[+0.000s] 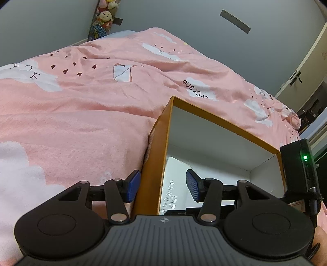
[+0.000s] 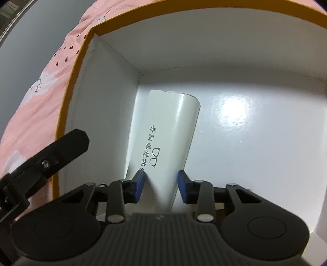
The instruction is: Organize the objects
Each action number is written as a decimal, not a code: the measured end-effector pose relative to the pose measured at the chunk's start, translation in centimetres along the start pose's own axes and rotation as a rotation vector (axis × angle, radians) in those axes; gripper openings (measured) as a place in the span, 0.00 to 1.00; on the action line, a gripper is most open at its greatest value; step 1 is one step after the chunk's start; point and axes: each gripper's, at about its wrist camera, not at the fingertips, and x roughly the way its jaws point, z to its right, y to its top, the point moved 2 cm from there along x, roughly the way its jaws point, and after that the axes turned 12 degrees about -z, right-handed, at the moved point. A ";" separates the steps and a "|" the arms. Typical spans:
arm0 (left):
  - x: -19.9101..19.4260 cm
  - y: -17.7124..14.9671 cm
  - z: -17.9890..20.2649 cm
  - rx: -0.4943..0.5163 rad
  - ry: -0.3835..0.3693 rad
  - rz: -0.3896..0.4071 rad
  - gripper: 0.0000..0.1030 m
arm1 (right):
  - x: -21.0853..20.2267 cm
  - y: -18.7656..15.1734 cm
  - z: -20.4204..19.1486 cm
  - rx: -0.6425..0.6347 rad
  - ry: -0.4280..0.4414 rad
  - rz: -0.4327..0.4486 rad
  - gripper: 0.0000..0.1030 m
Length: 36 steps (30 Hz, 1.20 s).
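White case between the pads, box wall straddled

While the right hand-held gripper [image 2: 161,185] reaches down into the open orange cardboard box with a white glossy interior [image 2: 255,131], the long white rounded case printed with dark characters and a small spectacles outline [image 2: 169,131] lies on the box floor, its near end between the two blue pads [image 2: 139,185]. Both pads sit at the case's sides, narrowed about it; whether they press or only touch it cannot be told. The case runs away from that hand-held gripper toward the far left corner of the box, close beside the left inner wall, slightly slanted.

Its shell is smooth and faintly shiny, with a rounded far end. The box floor is glossy white and carries a bright reflection; the walls are matt white inside and orange along the rim and outside.

From the left wrist view, the left hand-held gripper [image 1: 163,187] is spread fairly wide, one ribbed blue pad outside the orange wall and the other inside the box, neither touching the wall, which stands in the gap between them. A strip of the printed case [image 1: 170,196] shows low inside the box. The box rests on a bed under a soft, wrinkled pink quilt printed with white clouds and small dark hearts [image 1: 81,106]. Plush toys [image 1: 104,17] hang against the grey wall beyond
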 end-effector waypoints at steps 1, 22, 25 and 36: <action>0.0 0.0 -0.1 -0.002 0.001 0.001 0.56 | 0.1 0.1 -0.1 0.004 0.012 -0.003 0.32; -0.9 -0.2 0.1 0.022 0.017 0.009 0.58 | -5.0 -1.9 0.1 -0.103 -0.069 0.124 0.52; -1.0 -0.3 0.3 0.032 0.019 0.010 0.58 | -6.6 -3.2 0.7 -0.103 -0.109 0.141 0.60; -1.5 -0.7 1.3 0.071 0.029 0.008 0.58 | -8.2 -6.0 3.4 -0.102 -0.197 0.091 0.80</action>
